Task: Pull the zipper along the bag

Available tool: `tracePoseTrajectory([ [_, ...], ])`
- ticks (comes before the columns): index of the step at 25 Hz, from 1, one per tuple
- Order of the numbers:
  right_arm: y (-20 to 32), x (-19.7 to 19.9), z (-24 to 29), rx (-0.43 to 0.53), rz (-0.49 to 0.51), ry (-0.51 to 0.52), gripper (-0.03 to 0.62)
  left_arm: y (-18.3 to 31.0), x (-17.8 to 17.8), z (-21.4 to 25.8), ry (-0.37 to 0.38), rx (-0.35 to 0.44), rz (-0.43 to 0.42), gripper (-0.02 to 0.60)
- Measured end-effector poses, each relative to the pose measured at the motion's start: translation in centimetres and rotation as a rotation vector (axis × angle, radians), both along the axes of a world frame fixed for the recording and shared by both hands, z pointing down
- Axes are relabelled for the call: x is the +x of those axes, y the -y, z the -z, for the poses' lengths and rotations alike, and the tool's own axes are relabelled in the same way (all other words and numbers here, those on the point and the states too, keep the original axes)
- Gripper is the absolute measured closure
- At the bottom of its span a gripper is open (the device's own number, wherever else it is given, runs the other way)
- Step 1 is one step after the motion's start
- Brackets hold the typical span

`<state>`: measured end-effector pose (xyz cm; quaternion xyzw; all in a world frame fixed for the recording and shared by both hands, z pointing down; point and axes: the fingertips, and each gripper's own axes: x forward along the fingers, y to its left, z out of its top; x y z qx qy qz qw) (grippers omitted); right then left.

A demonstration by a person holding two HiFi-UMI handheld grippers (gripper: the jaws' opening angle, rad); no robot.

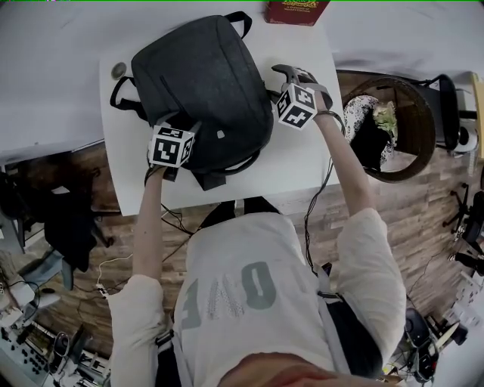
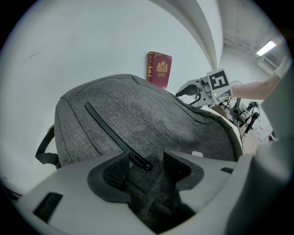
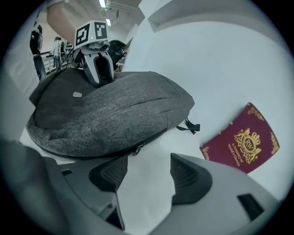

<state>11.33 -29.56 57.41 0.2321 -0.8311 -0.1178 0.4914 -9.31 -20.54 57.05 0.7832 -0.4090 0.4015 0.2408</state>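
A dark grey backpack (image 1: 204, 83) lies flat on the white table (image 1: 302, 166). My left gripper (image 2: 146, 167) rests on the near part of the backpack (image 2: 151, 119), jaws open. The black front zipper (image 2: 108, 131) runs diagonally down to its pull tab (image 2: 141, 162), which lies between the pads, close to the left one, with neither pad pressing on it. My right gripper (image 3: 148, 172) stands open over bare table at the right edge of the backpack (image 3: 110, 114). A small side zipper pull (image 3: 136, 149) sits just beyond its left pad, outside the jaws.
A dark red booklet (image 1: 296, 10) lies at the table's far edge, just right of the right gripper (image 1: 283, 72). A small round object (image 1: 119, 69) sits at the far left corner. A wicker basket (image 1: 393, 125) stands on the floor to the right.
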Motion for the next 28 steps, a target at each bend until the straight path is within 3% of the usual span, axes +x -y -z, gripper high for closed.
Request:
tracePoseTrajectory([
  [7,0.7,0.8,0.4,0.053,-0.053,0.02,0.305,0.1,0.1,0.0,0.004,0.003,0.008,0.325],
  [8,1.1,1.1,0.5,0.057,-0.085,0.037,0.438,0.1,0.2,0.0,0.005,0.004,0.007,0.325],
  [9,1.4,1.4,0.5,0.042,-0.116,0.056,0.507,0.1,0.2,0.0,0.006,0.004,0.007,0.325],
  [10,1.5,1.5,0.3,0.01,-0.139,0.073,0.504,0.0,0.1,-0.1,0.007,0.005,0.006,0.325],
  [12,0.7,1.6,-0.4,-0.06,-0.139,0.076,0.372,0.0,0.2,-0.1,0.006,0.006,0.005,0.325],
  [17,-0.8,0.9,-0.9,-0.019,-0.047,0.013,0.428,0.0,0.0,-0.1,0.004,0.014,0.001,0.325],
  [22,-0.7,-0.4,-0.3,0.034,0.074,-0.031,0.444,0.0,0.0,-0.2,0.003,0.013,-0.002,0.325],
  [28,-1.1,-1.4,-1.4,-0.062,0.21,-0.084,0.479,-0.1,0.0,-0.3,0.007,0.013,-0.003,0.325],
])
